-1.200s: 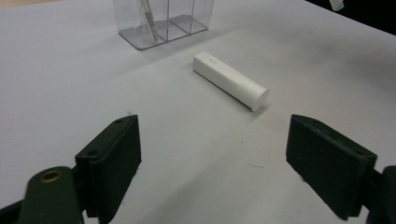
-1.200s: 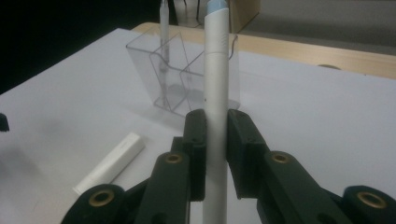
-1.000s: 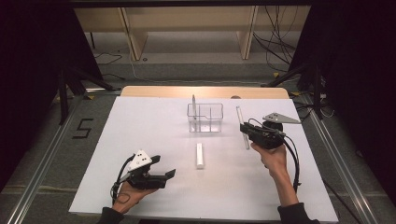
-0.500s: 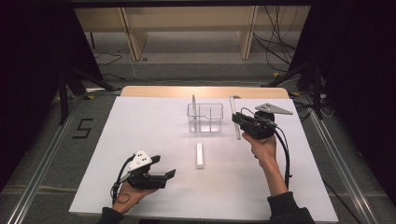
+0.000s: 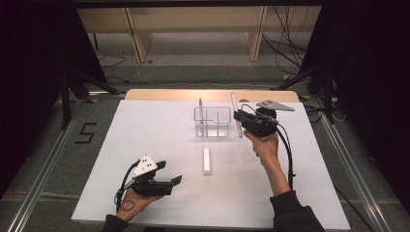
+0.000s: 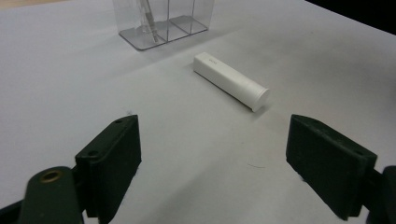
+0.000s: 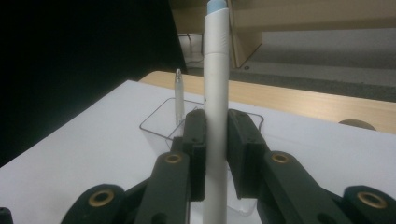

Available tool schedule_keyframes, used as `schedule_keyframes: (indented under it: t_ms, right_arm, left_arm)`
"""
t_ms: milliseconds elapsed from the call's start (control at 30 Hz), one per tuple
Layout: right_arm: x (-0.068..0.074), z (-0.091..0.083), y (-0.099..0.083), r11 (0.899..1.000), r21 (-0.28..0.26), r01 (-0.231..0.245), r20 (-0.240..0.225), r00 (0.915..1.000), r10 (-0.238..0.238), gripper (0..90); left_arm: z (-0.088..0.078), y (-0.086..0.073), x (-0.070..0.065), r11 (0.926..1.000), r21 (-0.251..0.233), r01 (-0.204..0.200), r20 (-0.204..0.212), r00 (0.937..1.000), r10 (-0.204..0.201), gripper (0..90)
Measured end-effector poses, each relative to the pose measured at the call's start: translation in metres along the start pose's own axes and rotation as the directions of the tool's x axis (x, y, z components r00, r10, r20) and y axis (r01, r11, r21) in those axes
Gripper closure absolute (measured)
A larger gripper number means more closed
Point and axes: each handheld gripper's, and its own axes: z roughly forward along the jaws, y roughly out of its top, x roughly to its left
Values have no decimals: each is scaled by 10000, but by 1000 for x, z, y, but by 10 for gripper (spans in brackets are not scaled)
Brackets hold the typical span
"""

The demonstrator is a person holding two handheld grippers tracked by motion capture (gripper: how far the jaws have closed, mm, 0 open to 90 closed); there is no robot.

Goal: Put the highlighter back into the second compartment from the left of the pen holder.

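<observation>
My right gripper (image 5: 240,118) is shut on a long white pen (image 5: 235,113), upright and lifted just right of the clear compartment holder (image 5: 212,122). In the right gripper view the white pen (image 7: 215,107) stands pinched between the pads, with the clear holder (image 7: 161,122) behind and below it. A slim silver pen (image 5: 200,107) stands in the holder's left compartment; the silver pen (image 7: 178,95) also rises left of my jaws. A white capped tube (image 5: 207,161) lies flat on the white table. My left gripper (image 5: 173,184) rests low at the front left, open; the tube (image 6: 231,80) lies beyond its jaws (image 6: 212,170).
The white board (image 5: 145,140) covers the table, with a wooden strip (image 5: 159,94) along its far edge. Metal rails (image 5: 46,159) run along both sides. Cables trail from both grippers. Shelving legs and dark stands sit beyond the far edge.
The right hand has carried the white pen up and away toward the far side, closer to the clear holder's right side. The left gripper has stayed put.
</observation>
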Motion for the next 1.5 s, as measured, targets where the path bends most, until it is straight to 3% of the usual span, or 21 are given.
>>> schedule_keyframes:
  t_ms: [467,1267,1500]
  right_arm:
    - [11,29,16,9999,-106,-44,-94,9999,43,789]
    - [17,74,31,9999,-87,-108,391,9992,111,788]
    - [18,86,32,9999,70,76,538,9985,-79,788]
  left_arm:
    - [-1,0,0,10000,-61,3,43,10000,-3,175]
    - [-1,1,-1,9999,-151,34,112,9999,-32,167]
    - [0,1,-1,9999,-140,19,119,9999,-18,165]
